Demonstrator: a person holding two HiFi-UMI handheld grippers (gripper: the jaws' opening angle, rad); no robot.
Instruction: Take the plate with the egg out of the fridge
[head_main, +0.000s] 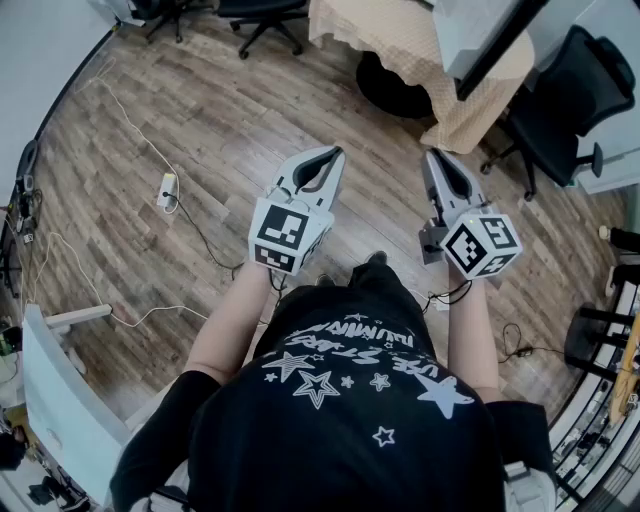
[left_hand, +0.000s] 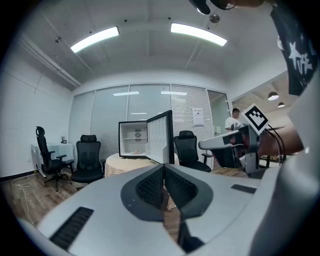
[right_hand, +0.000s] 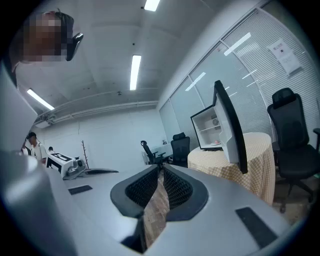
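Observation:
A small white fridge stands on a round table with a checked cloth, and its door is swung open. On its lower shelf lies a plate with something small and pale on it, also seen in the right gripper view as the plate. Both grippers are held in the air well short of the table. The left gripper has its jaws together and empty. The right gripper is shut too, with nothing between its fingers.
Black office chairs stand beside the table and further back. A power strip and a white cable lie on the wooden floor at the left. Another person stands far off.

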